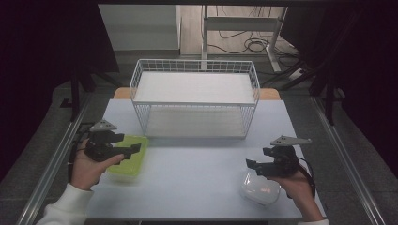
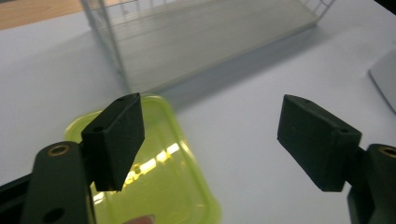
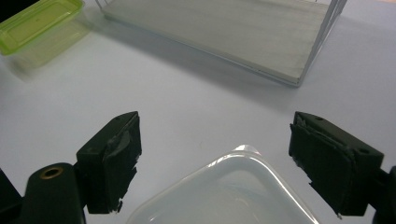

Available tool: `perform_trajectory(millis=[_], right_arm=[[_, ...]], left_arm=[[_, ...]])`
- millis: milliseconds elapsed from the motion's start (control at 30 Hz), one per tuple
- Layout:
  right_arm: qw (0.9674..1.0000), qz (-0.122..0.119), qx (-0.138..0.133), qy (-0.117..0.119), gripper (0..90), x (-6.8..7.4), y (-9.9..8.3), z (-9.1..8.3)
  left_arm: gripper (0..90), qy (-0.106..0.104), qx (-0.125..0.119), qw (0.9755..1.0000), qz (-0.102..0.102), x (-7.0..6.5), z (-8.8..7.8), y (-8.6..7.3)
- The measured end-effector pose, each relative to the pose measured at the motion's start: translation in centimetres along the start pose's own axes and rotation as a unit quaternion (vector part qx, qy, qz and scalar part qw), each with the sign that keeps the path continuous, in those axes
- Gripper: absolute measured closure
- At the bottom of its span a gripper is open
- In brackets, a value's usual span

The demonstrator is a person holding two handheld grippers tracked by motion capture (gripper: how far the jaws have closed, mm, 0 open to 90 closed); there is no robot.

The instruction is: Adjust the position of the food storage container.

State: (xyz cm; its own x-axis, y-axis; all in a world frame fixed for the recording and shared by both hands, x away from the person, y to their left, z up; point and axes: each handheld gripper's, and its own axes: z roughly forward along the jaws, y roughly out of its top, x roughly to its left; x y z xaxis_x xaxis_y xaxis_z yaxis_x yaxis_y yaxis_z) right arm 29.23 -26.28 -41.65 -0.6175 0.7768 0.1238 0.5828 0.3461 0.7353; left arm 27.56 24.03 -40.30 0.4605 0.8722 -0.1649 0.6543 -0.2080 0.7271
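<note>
My left gripper [image 2: 210, 140] hangs with its jaws spread wide and nothing between the pads, one jaw over the near edge of the green container [image 1: 128, 155], which sits on the table [image 1: 197, 168] at its left, in front of the wire rack [image 1: 195, 96]. My right gripper [image 3: 215, 163] is just as wide apart and empty, poised above the clear container [image 1: 259, 188] near the table's right front corner. The risk I see is a shallow bite: if I close on a thin rim at this slant, the light plastic could skid away or tip up, and the clear one sits close enough to the edge to slide off. Both containers look empty to me, and both shelves of the rack are bare.
</note>
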Motion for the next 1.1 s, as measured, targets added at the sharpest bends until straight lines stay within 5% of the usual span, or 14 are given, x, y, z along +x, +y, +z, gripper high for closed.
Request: perform_trajectory(millis=[400, 600, 767, 833, 1100], right_arm=[[1.0, 0.002, 0.006, -0.004, 17.0, -0.1, -0.1, 0.2], [0.9999, 0.003, 0.008, -0.006, 17.0, -0.2, -0.2, 0.2], [0.9999, 0.001, 0.01, -0.008, 17.0, -0.1, -0.2, 0.3], [0.9999, 0.0, 0.008, -0.014, 17.0, -0.2, -0.2, 0.4], [0.9998, 0.007, 0.007, -0.019, 17.1, -0.4, -0.3, 0.5]], left_arm=[[36.7, 0.029, 0.051, 0.9973, -0.043, 5.0, 1.3, -0.1], [46.7, 0.044, 0.092, 0.9928, -0.062, 7.1, 2.5, -0.1], [63.4, 0.056, 0.12, 0.9885, -0.074, 9.0, 3.7, -0.2], [78.5, 0.05, 0.128, 0.9873, -0.08, 9.8, 4.2, -0.3], [86.4, 0.062, 0.145, 0.9833, -0.09, 11.5, 5.5, -0.8]])
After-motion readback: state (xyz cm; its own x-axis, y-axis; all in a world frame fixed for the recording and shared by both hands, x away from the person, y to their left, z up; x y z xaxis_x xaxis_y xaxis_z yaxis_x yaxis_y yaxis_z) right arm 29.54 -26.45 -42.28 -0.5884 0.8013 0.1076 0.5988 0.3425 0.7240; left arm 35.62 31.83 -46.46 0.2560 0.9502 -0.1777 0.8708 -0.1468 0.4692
